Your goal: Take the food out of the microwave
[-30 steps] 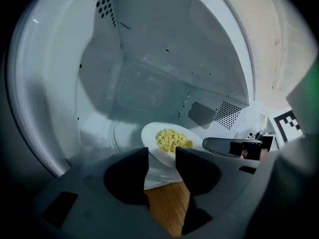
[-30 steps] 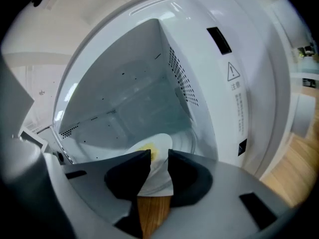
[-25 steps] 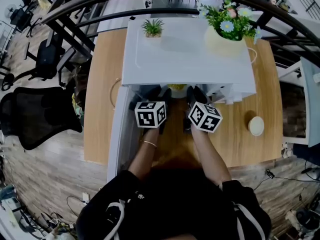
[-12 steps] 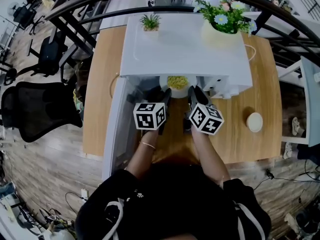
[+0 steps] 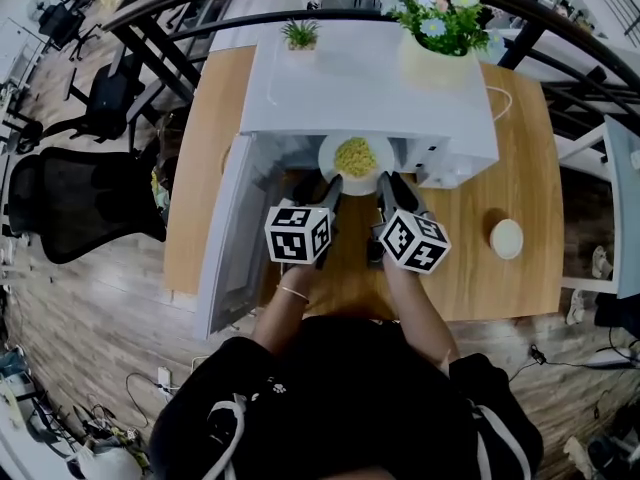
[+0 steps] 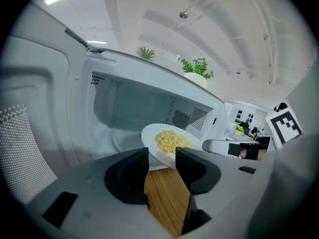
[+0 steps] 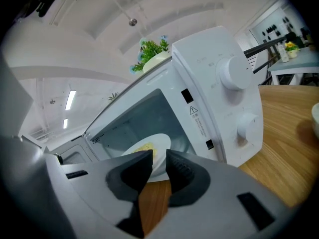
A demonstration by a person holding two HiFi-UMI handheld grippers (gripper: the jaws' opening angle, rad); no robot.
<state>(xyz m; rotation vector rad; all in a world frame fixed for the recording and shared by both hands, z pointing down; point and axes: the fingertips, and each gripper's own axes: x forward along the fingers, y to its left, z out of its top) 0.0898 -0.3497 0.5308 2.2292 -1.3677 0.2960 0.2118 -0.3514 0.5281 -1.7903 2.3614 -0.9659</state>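
Note:
A white plate [image 5: 355,160] of yellow food [image 5: 355,155] hangs at the mouth of the white microwave [image 5: 370,93], just outside the cavity and above the wooden table [image 5: 500,158]. My left gripper [image 5: 332,184] is shut on the plate's near-left rim. My right gripper [image 5: 385,181] is shut on the near-right rim. In the left gripper view the plate [image 6: 152,136] reaches in between the jaws of my left gripper [image 6: 162,156]. In the right gripper view the plate's [image 7: 158,144] edge sits between the jaws of my right gripper [image 7: 159,159].
The microwave door [image 5: 235,243] stands swung open at the left. A small potted plant [image 5: 300,35] and a flower pot [image 5: 440,30] rest on the microwave's top. A small white bowl [image 5: 506,238] sits on the table at the right. An office chair [image 5: 80,203] stands left of the table.
The plate has come out of the microwave cavity toward me, from mostly hidden to fully in view. Both grippers have drawn back and slightly up with it.

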